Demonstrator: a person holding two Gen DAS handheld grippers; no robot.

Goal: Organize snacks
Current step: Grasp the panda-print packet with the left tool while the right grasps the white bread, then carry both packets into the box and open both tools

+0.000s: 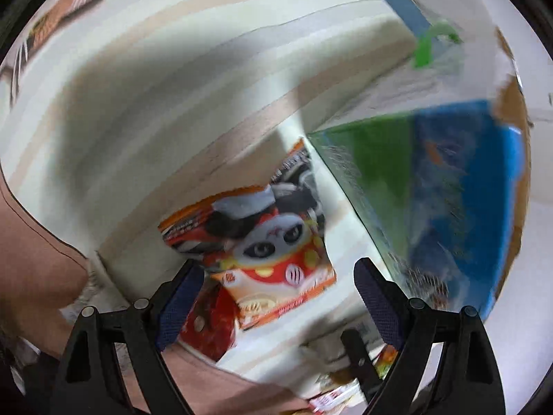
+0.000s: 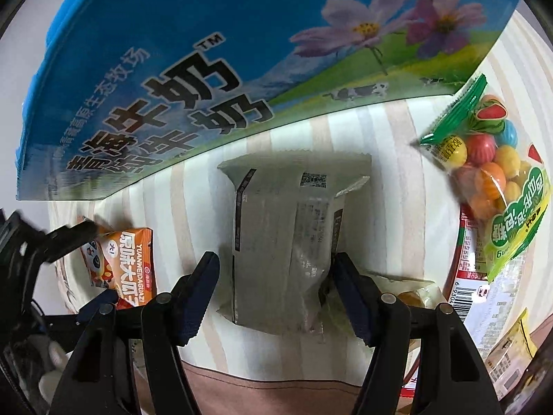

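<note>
My right gripper is open, its fingers on either side of a grey snack packet lying on the striped cloth; the right pad touches the packet's edge. My left gripper is open above an orange panda-print snack pack with a red packet beside it. The same orange pack shows at the left of the right wrist view, with the left gripper's finger over it. A large blue and green milk carton box stands behind; it also shows in the left wrist view, blurred.
A bag of coloured gum balls lies at the right on a red-edged packet. A yellow packet and a clear-wrapped snack lie near the right finger. The striped cloth covers the surface.
</note>
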